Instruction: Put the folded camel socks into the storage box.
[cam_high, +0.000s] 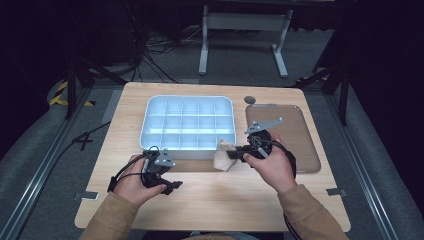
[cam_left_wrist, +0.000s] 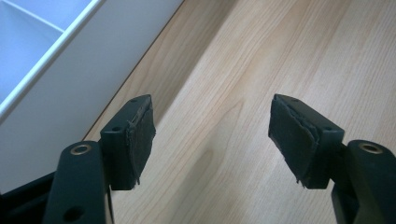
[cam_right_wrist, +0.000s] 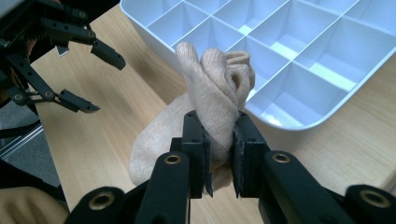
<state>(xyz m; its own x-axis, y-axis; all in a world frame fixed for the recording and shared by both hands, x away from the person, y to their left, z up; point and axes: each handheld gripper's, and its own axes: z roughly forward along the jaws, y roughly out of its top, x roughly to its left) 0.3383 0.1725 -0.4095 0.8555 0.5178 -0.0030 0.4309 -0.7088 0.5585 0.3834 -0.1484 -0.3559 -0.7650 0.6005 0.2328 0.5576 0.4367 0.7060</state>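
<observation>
High view, left to right: left gripper (cam_high: 167, 186) low over bare table (cam_high: 210, 200), jaws wide apart, nothing between them. Divided tray (cam_high: 150, 112) ahead of it, compartments empty. Right gripper (cam_high: 235, 154) clamped on rolled beige sock (cam_high: 222, 155), held off the table at the tray's near wall. Flat tray (cam_high: 310, 150) to its right.

Risk: grip sits low on the bundle; roll likely to loosen and snag the tray wall.

Sock's long axis runs along the jaws, folded end pointing forward toward the tray.

1. High view's pretty dim – dark surroundings, light falls from above onto the worktop (cam_high: 210, 195).
2. White tray (cam_high: 188, 123) glares a bit.
3. Gripper views are bright, sharp – soft shadows.
</observation>
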